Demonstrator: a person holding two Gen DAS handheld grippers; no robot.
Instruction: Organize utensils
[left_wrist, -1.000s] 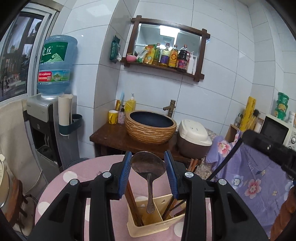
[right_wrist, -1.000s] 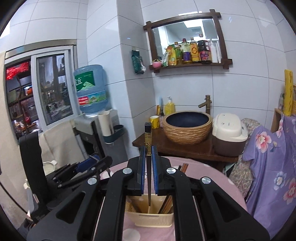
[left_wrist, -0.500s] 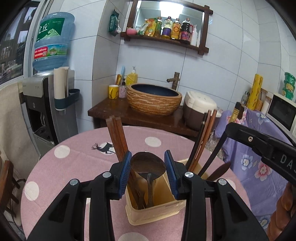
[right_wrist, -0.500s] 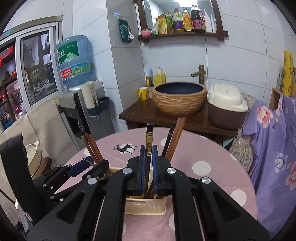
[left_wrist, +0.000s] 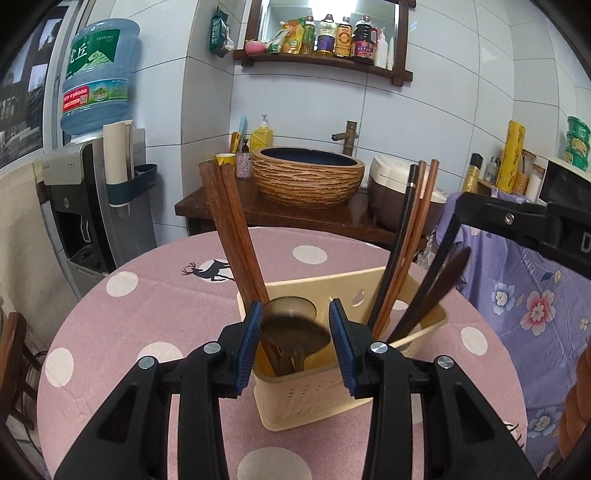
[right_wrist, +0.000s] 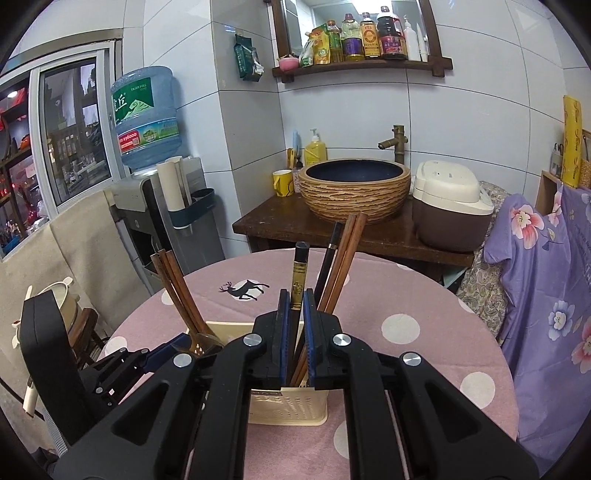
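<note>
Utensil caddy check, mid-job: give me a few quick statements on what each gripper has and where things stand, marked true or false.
1. The right gripper is clamped on a dark chopstick. True.
2. The left gripper has a metal spoon between its jaws. True.
3. The caddy lies on its side. False: it stands upright on the pink dotted tablecloth.
4. The caddy holds no chopsticks. False: brown chopsticks lean out of it.

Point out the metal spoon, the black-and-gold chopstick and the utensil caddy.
metal spoon (left_wrist: 295, 332): left wrist view, on its bowl.
black-and-gold chopstick (right_wrist: 298, 280): right wrist view, on its gold band.
utensil caddy (left_wrist: 314, 398): left wrist view, on its perforated front wall.
</note>
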